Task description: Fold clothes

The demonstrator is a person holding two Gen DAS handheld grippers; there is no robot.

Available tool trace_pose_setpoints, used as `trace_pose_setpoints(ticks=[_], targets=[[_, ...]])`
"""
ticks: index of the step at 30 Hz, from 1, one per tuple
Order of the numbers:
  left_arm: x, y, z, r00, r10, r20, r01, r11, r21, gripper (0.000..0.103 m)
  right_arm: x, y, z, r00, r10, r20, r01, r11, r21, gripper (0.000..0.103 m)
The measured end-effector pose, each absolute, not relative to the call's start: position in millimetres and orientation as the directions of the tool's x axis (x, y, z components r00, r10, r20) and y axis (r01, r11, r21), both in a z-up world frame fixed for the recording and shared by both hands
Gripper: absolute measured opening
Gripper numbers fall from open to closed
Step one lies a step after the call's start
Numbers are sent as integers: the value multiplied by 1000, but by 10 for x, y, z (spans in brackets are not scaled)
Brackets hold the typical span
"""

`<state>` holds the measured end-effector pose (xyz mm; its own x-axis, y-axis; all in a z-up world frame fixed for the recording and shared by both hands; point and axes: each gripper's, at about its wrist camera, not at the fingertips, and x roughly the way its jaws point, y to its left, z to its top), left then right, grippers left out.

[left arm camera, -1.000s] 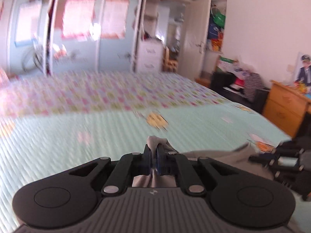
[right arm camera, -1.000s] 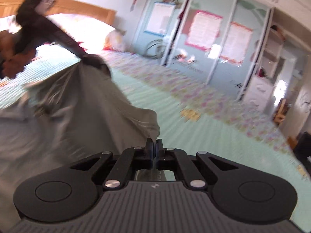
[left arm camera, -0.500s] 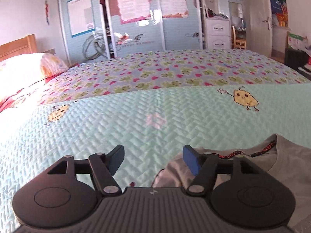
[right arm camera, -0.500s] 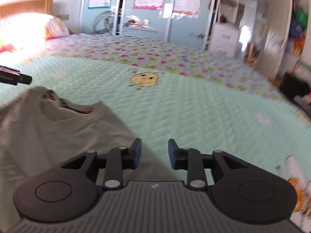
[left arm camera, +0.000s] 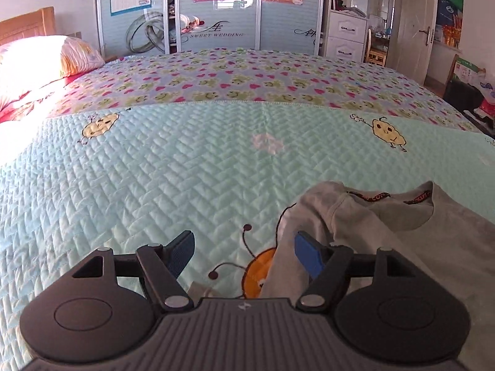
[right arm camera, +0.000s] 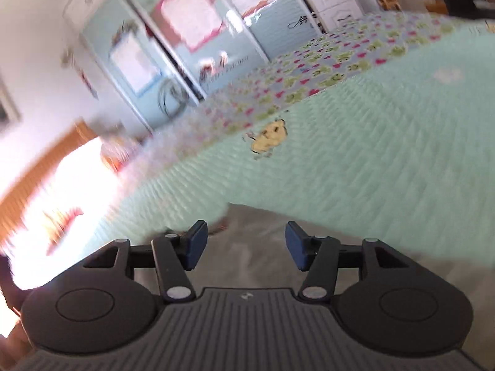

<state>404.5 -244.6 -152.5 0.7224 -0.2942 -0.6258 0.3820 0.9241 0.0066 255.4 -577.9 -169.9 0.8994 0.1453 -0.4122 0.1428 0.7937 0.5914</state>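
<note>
Left gripper (left arm camera: 244,255): its jaws are standing spread and have just been opening; no cloth is pinched. The right-hand blue pad is resting beside a raised fold of the shirt; the left-hand pad is hanging over bare quilt.
Right gripper (right arm camera: 243,244): its jaws are standing apart and have just been opening further; grey cloth is lying below the gap, not clamped. This view is blurred and tilted.
Shirt (left arm camera: 402,247): a grey T-shirt is lying on the near right part of the bed, collar pointing far, with a dark printed band inside the neck.
Shirt shoulder (left arm camera: 312,207): the left shoulder is bunching up in a loose ridge rather than lying flat.
Quilt (left arm camera: 185,179): a pale green quilted cover is lying under the shirt, offering a soft, yielding base.
Handling, judged: the cloth is looking light, limp and non-fragile; it is likely sagging wherever it is unsupported.
Hold points, judged: a pinch at a hem, seam or shoulder edge is giving the surest bite; single-layer pinches risk dragging the shirt askew.
Pillow (left arm camera: 46,58): lying far left, well apart from the shirt.
</note>
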Motion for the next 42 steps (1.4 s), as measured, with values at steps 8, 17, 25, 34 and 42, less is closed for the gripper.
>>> trace_pose_setpoints(ticks=[8, 17, 25, 34, 42], targets=[[4467, -2761, -1780, 667, -260, -698, 389, 921, 28, 74, 2586, -5796, -2218, 922, 92, -375, 152, 807, 571, 68], [4441, -2959, -1824, 637, -308, -707, 479, 876, 50, 74, 2558, -5791, -2176, 936, 94, -340, 120, 821, 558, 76], [4259, -3085, -1678, 762, -161, -627, 385, 891, 240, 74, 2574, -5780, -2190, 931, 130, -341, 90, 824, 560, 77], [4214, -3365, -1790, 768, -68, -637, 392, 837, 382, 74, 2590, -5771, -2186, 927, 146, -344, 78, 825, 560, 79], [4224, -3388, -1840, 762, -30, -647, 368, 842, 395, 75, 2604, -5758, -2181, 924, 151, -350, 75, 827, 556, 81]])
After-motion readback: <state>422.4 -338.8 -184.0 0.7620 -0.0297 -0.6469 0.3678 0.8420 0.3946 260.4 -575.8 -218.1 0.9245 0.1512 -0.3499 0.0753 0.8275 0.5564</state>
